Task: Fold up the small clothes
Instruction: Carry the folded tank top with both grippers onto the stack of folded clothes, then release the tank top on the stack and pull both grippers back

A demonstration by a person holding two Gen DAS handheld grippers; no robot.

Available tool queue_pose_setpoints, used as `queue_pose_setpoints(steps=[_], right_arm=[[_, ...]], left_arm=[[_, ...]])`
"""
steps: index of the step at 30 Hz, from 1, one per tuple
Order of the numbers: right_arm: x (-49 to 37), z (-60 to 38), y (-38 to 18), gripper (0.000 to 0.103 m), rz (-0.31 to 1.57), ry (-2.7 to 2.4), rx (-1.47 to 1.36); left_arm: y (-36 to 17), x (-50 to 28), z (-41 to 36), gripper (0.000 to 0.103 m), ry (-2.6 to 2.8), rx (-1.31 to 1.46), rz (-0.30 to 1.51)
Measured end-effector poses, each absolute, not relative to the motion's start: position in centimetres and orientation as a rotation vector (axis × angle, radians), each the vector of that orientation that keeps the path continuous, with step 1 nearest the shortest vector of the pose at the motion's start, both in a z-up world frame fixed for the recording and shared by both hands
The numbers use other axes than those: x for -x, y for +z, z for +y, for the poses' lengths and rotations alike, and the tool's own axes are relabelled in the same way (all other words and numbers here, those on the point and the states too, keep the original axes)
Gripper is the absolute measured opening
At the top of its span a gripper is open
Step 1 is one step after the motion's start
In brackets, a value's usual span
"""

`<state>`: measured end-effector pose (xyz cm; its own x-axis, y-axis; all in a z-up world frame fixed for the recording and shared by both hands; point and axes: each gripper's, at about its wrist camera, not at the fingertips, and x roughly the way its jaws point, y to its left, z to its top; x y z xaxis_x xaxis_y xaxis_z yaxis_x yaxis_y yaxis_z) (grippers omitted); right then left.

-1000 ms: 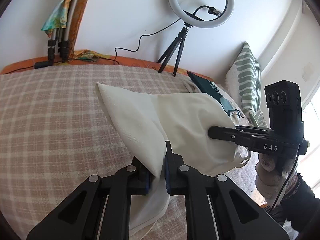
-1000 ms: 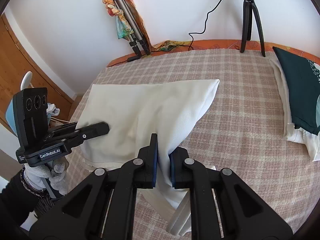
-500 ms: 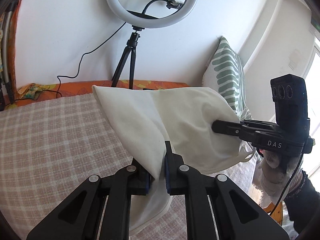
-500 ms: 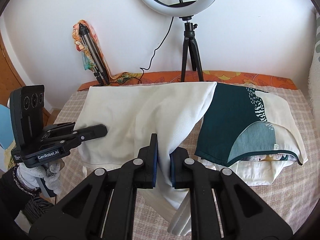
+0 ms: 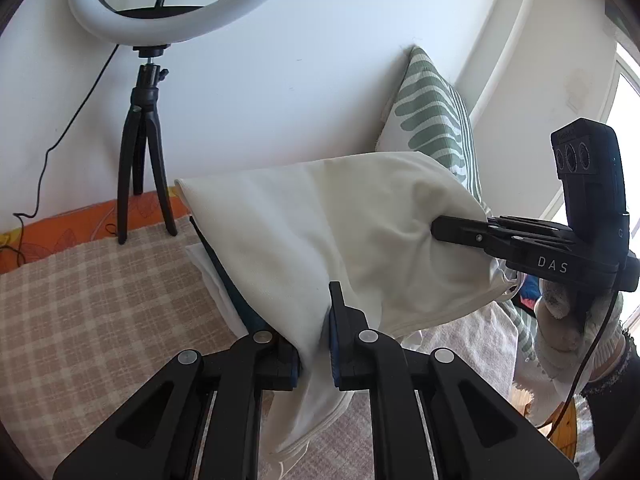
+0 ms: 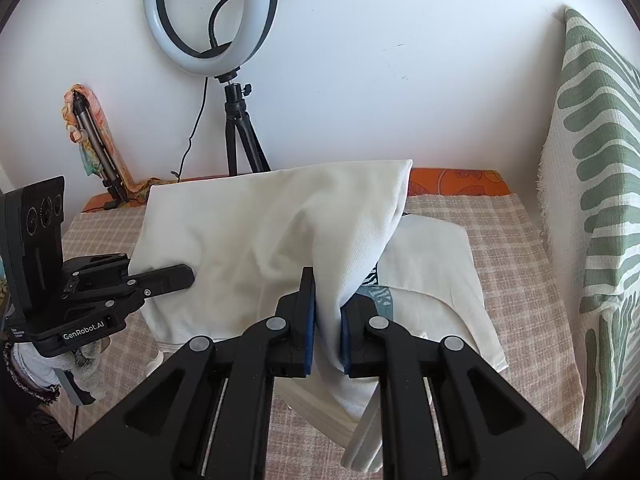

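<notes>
A cream white folded garment (image 5: pixel 320 240) hangs in the air between both grippers, above the checked bed cover (image 5: pixel 80 300). My left gripper (image 5: pixel 314 344) is shut on its near edge. My right gripper (image 6: pixel 326 328) is shut on the opposite edge. The garment (image 6: pixel 248 232) shows spread wide in the right wrist view. Below it lies a folded pile: a white piece with a dark teal print (image 6: pixel 424 264). The right gripper also shows in the left wrist view (image 5: pixel 436 228), and the left gripper in the right wrist view (image 6: pixel 188 274).
A ring light on a black tripod (image 6: pixel 236 132) stands at the wall behind the bed. A green-patterned pillow (image 6: pixel 592 200) leans at the right. A second tripod with a colourful cloth (image 6: pixel 96 148) stands at the far left. An orange edge (image 5: pixel 72 224) borders the bed.
Both grippers have carried the cream garment to the right, over the folded pile with the teal print. The view has swung toward the pillow and ring light. Both grips are unchanged.
</notes>
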<state>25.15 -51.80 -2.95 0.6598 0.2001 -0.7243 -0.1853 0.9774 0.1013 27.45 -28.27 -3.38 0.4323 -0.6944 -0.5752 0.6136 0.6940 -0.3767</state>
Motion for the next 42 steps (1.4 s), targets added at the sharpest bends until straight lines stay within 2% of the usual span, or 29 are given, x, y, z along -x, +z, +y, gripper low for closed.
queue_pose_setpoints(steps=[9,22,28,29,31,32,33,34,35,36,38,41,42], right_arm=[[-29.0,-55.5,-5.5,0.011,0.843,0.163,-0.017],[-33.0,-57.4,-9.3,0.011,0.907,0.135,-0.025],[-33.5,-58.1,-10.0,0.011,0.946,0.079,-0.023],[-33.5,-58.3,-10.0,0.014,0.95,0.068,-0.017],[-33.2,-58.7,-9.6,0.031,0.939,0.021,0.005],[-33.2,-59.1,-9.4,0.052,0.931,-0.004,0.004],[-33.0,-59.5,-8.9,0.062,0.914,-0.016,-0.007],[-32.8,-59.8,-8.6,0.062,0.897,-0.022,-0.016],[-32.6,-59.9,-8.2,0.065,0.886,-0.031,-0.022],[-32.6,-60.1,-7.9,0.072,0.879,-0.039,-0.026],[-32.4,-60.3,-7.4,0.081,0.861,-0.047,-0.036],[-31.9,-60.3,-6.6,0.086,0.84,-0.043,-0.049],[-31.8,-60.2,-6.4,0.089,0.836,-0.046,-0.05]], left_arm=[[-4.4,-29.9,-32.2,0.009,-0.812,0.072,0.779],[-6.4,-31.4,-34.0,0.01,-0.738,0.011,0.816],[-6.2,-31.3,-35.0,0.013,-0.654,-0.082,0.767],[-6.1,-31.3,-35.0,0.013,-0.651,-0.085,0.763],[-6.1,-31.5,-34.9,0.014,-0.646,-0.077,0.765],[-6.1,-31.5,-34.8,0.018,-0.645,-0.075,0.771],[-6.1,-31.5,-34.8,0.033,-0.642,-0.079,0.776],[-6.1,-31.4,-34.8,0.044,-0.64,-0.086,0.779],[-6.1,-31.2,-34.8,0.063,-0.639,-0.095,0.775],[-5.9,-30.9,-34.8,0.067,-0.641,-0.104,0.759],[-5.7,-30.3,-35.0,0.068,-0.642,-0.125,0.746],[-5.7,-30.0,-35.2,0.078,-0.631,-0.141,0.781],[-5.7,-29.8,-35.2,0.078,-0.625,-0.146,0.785]])
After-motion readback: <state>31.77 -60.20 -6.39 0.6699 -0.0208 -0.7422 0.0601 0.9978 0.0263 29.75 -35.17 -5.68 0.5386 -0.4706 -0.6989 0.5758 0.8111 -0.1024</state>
